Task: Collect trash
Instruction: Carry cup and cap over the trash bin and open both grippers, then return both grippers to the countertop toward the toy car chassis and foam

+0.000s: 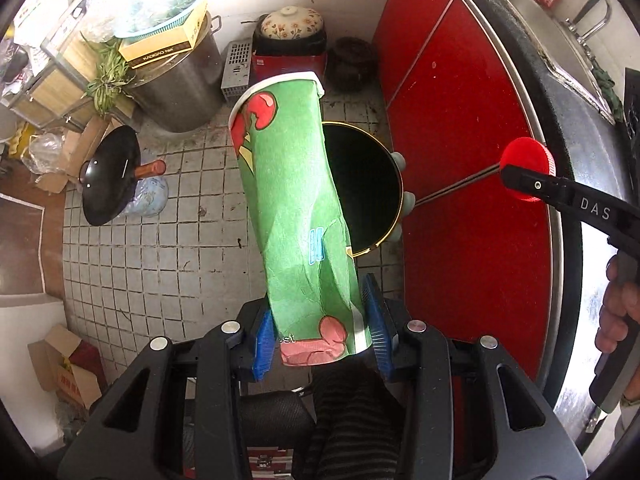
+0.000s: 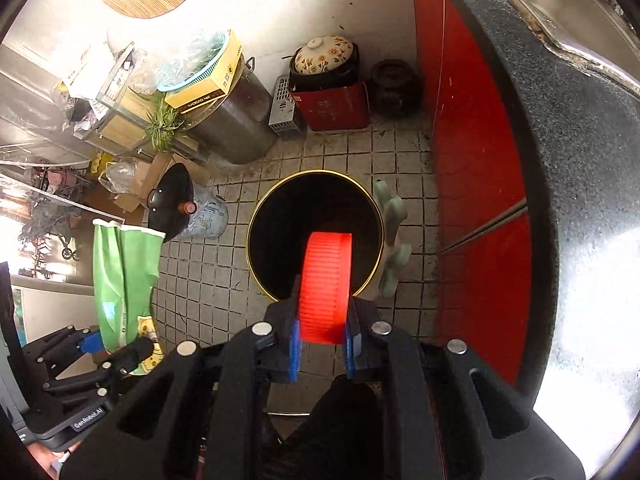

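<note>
Both pieces picked up, none binned yet: left claw (image 1: pixel 320 344) clamped on crumpled cup (image 1: pixel 296 216), right claw (image 2: pixel 322 344) gripping red lid (image 2: pixel 326 284) above bin (image 2: pixel 280 200).

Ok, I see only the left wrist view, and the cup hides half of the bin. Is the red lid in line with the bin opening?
Observer: Yes, the right wrist view shows the red lid in front of the bin opening.
Operator: How do the jaws hold it?
Observer: On edge, blue pads on its flat faces.
Operator: And my cup?
Observer: It appears left of the bin, over floor tiles.
</note>
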